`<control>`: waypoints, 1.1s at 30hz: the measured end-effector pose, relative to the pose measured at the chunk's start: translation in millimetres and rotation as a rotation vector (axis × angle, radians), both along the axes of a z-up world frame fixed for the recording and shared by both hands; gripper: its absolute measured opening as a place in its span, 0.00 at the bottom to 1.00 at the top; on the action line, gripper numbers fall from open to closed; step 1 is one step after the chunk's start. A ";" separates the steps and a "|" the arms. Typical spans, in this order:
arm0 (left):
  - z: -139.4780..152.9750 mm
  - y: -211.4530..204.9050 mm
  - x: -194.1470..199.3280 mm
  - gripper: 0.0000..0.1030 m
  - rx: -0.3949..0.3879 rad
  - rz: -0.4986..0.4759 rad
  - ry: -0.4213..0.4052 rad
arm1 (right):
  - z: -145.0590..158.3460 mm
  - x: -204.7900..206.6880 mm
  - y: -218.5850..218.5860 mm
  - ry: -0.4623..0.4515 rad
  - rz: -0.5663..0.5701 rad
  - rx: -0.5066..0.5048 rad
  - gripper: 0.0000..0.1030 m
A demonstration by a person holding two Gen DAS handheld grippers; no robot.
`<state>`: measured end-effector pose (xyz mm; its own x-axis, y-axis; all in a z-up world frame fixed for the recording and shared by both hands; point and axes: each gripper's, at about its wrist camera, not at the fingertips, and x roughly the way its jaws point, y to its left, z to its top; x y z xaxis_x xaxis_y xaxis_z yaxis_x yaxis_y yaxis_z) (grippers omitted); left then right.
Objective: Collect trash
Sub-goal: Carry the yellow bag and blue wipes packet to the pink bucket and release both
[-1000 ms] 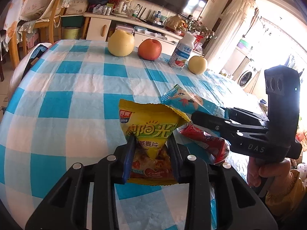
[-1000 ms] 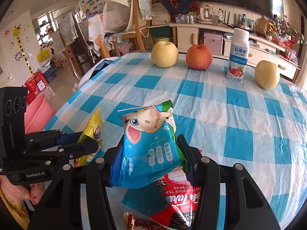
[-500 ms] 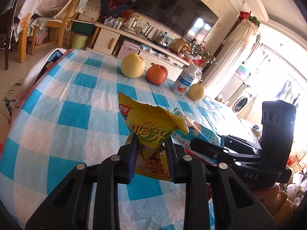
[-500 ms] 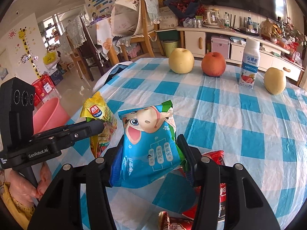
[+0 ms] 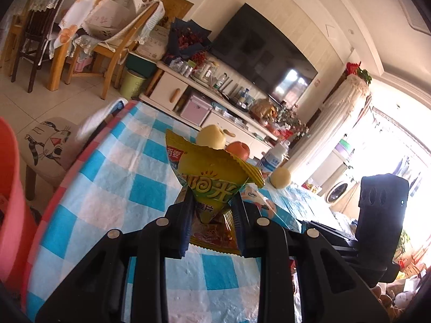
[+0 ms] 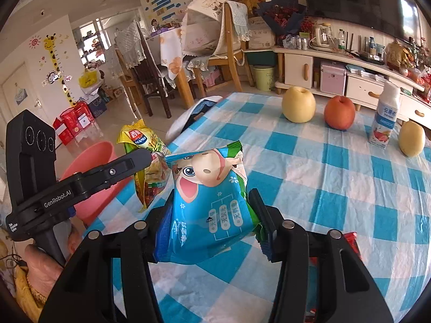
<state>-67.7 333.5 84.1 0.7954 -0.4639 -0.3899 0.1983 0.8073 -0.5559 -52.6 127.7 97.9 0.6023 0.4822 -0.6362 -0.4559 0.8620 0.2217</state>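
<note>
Both grippers clenching wrappers aloft: left gripper (image 5: 212, 223) carrying crinkled yellow foil snack bag (image 5: 212, 177) just beside round pink plastic basin (image 6: 91, 177), right gripper (image 6: 212, 215) gripping blue cartoon-printed packet (image 6: 210, 202) farther tableward—release only once directly over basin.

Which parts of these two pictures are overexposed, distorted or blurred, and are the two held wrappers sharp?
Left wrist view: the window at the right is blown out to white, the table edge bends from the fisheye, yet the yellow wrapper is sharp. Right wrist view: light is even, the blue wrapper is crisp with readable print, and only the dark corners vignette.
</note>
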 end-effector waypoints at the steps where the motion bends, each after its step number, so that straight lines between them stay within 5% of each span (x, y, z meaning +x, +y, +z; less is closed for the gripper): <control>1: 1.0 8.2 -2.6 0.27 -0.004 0.033 -0.006 | 1.7 0.4 9.0 0.000 0.018 0.003 0.52; 15: -10.4 136.8 -46.8 0.27 -0.097 0.645 0.032 | 22.7 -3.8 174.2 -0.059 0.316 -0.012 0.52; 24: -28.9 188.0 -67.3 0.27 -0.179 0.853 0.129 | 12.3 5.7 269.1 -0.059 0.449 -0.038 0.54; 27: -33.0 195.0 -65.5 0.34 -0.186 0.857 0.164 | 1.2 12.4 278.5 -0.025 0.437 -0.035 0.55; 33: -22.6 188.0 -62.3 0.72 -0.083 0.881 0.117 | 5.3 15.9 254.3 -0.026 0.336 0.031 0.78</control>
